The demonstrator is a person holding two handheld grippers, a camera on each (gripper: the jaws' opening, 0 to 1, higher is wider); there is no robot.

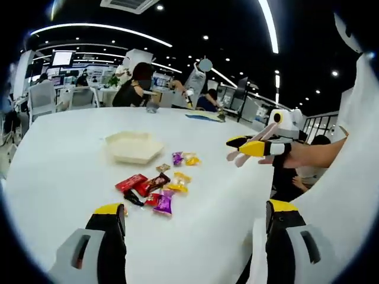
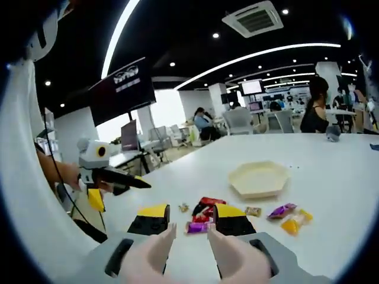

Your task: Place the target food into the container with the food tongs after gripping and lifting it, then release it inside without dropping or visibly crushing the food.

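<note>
Several wrapped snacks lie loose on the white table: a red packet, a purple one and yellow ones. Just behind them sits the beige hexagonal container, with nothing in it. My left gripper hovers wide open above the table's near edge. My right gripper, held up at the right, is shut on pale pink food tongs. In the right gripper view the tongs run between the jaws of my right gripper, their tips parted above the purple packet. The container lies beyond.
A purple and an orange sweet lie apart to the right of the pile. My left gripper is off the table's left edge. A white sleeve is close by. People, chairs and desks stand behind the table.
</note>
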